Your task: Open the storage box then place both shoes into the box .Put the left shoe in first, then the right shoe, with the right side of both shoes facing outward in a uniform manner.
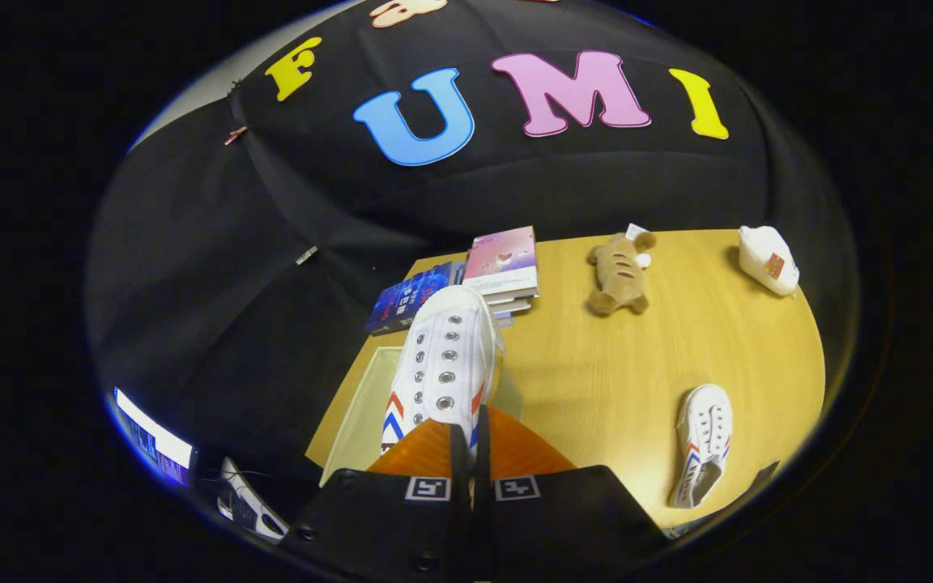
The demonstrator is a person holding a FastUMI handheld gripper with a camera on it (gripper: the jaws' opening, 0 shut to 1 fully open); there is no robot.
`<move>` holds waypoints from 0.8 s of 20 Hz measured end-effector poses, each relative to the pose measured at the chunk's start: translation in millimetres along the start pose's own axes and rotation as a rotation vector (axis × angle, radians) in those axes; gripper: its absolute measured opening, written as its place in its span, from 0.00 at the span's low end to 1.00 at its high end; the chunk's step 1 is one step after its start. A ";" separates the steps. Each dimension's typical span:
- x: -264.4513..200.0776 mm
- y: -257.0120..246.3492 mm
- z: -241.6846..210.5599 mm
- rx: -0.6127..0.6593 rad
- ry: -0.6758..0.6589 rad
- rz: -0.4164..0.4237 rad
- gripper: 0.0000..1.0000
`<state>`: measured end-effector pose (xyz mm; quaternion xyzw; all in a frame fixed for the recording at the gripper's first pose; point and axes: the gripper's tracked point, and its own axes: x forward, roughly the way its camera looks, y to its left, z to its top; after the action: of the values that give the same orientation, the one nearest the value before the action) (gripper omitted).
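My gripper (466,441) is shut on a white canvas shoe (444,364) with red and blue side stripes. The shoe hangs from the fingers with its toe pointing away, above the open storage box (357,405), whose pale inside shows below and to the left of the shoe. The box's orange lid (515,453) shows just under the fingers. The second white shoe (703,449) lies on the wooden table (677,348) to the right of the fingers, toe pointing away.
Beyond the held shoe lie a stack of books (503,267) and a dark blue book (410,298). A brown plush toy (619,275) sits mid-table, and a white bottle (768,259) lies at the far right. A screen (151,441) glows off the table's left.
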<state>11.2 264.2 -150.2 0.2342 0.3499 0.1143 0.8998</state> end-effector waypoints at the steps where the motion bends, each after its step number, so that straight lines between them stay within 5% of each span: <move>1: 7.1 10.6 -7.5 0.014 0.020 0.009 0.05; 16: 92.7 54.9 -90.6 0.105 0.203 -0.043 0.05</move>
<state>14.6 376.8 -234.6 0.2607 0.4495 0.0995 0.8486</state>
